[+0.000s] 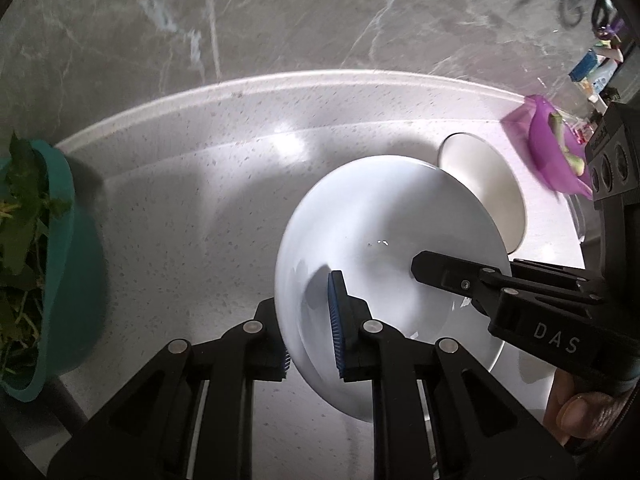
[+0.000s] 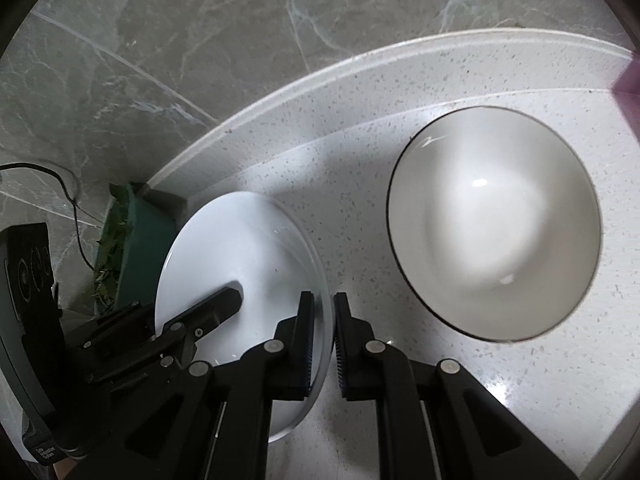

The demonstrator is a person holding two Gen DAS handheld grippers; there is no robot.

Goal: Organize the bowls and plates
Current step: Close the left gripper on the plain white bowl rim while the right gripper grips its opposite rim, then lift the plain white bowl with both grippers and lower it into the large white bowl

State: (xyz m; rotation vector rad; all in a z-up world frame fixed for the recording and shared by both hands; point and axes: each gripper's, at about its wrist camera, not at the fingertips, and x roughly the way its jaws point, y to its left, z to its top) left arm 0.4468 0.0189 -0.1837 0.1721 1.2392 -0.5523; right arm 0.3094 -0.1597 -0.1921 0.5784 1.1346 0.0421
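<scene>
On the speckled counter (image 2: 280,128) sits my white plate (image 1: 380,208), with both claws on it. My left gripper (image 1: 312,332) pinches the plate's rim at 7 o'clock, one finger over and one under. My right gripper (image 2: 320,340) pinches the rim at 4 o'clock, nearly closed on it. At 2 o'clock from the plate stands a white bowl (image 2: 496,220), just beside it. A teal bowl of leaves (image 1: 60,260) waits far off at 9 o'clock.

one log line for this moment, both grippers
left gripper: shut on white plate rim | right gripper: shut on same rim | dark-rimmed white bowl: on counter
</scene>
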